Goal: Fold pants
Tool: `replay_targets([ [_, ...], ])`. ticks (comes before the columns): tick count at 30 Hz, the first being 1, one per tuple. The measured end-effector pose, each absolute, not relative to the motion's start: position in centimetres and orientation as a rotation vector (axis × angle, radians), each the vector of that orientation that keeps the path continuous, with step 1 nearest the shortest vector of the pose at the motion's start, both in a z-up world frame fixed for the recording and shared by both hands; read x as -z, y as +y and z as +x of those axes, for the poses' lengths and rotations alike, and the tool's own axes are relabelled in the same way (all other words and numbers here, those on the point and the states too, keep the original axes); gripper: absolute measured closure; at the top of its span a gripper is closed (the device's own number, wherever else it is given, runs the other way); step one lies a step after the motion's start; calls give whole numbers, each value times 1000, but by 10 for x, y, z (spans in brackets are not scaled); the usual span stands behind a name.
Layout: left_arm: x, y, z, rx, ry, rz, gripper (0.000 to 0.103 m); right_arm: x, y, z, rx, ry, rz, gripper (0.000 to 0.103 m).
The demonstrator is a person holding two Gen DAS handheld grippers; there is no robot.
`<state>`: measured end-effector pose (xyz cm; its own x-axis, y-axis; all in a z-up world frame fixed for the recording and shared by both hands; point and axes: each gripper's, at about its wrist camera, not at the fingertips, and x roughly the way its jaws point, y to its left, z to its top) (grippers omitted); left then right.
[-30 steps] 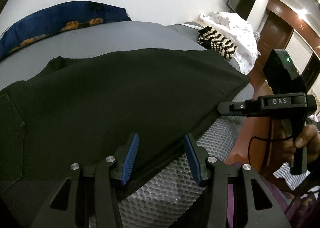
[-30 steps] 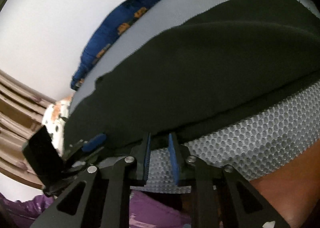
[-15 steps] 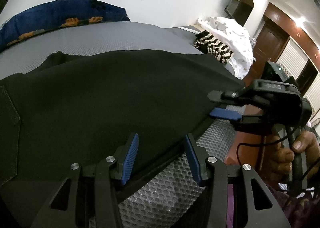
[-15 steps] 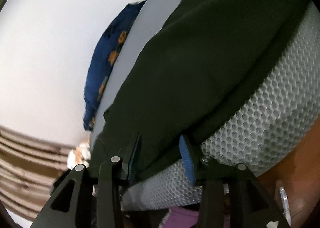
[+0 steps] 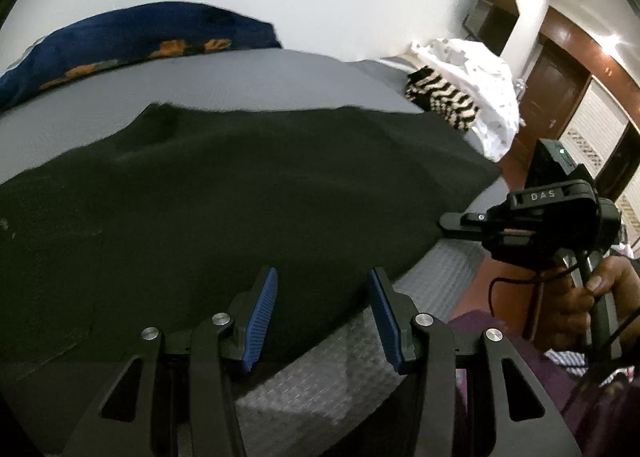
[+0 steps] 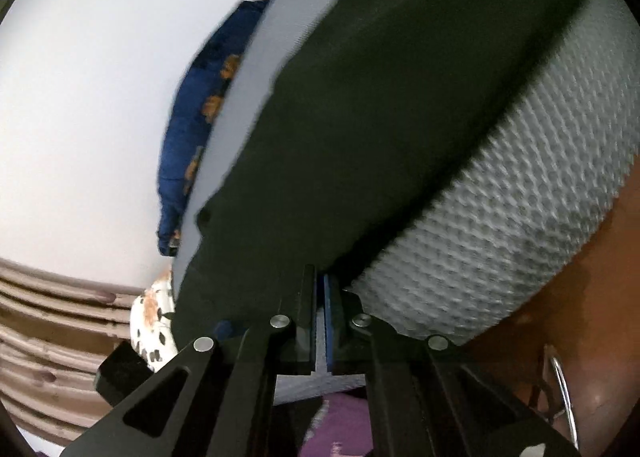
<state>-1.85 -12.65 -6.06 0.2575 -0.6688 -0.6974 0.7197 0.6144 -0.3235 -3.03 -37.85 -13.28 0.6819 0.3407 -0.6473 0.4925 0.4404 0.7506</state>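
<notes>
Pants [image 5: 248, 193] lie spread on the bed [image 5: 240, 77]; right tool [image 6: 320, 285] pinches their near edge for folding, left tool [image 5: 322, 289] gapes empty above them.

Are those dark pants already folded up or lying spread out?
Spread out: the pants lie flat across the bed, covering most of it, with no stacked fold visible.

A grey bed [image 5: 248, 81] carries dark pants [image 5: 240, 193], a blue pillow [image 5: 132, 41] and striped cloth [image 5: 444, 99].
</notes>
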Motion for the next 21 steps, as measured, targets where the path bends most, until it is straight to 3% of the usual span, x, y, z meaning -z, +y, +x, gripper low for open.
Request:
replay_targets([
  [3,61,-118,-19,932,905,59,54,130,-379,-31,105,856,1141,101],
  [8,60,-112,-19,913,869,88,51,135,-387,-26,20,826,1253,85],
  [13,66,-100,-5,846,866,94,47,136,-384,-26,-4,854,1217,86],
  [15,62,-89,2,839,893,13,47,136,-383,-32,-19,884,1253,80],
  [16,59,-84,1,836,889,0,47,133,-380,-36,-29,915,1254,72],
  [21,43,-63,-6,742,813,32,47,96,-346,-38,-170,938,1065,69],
])
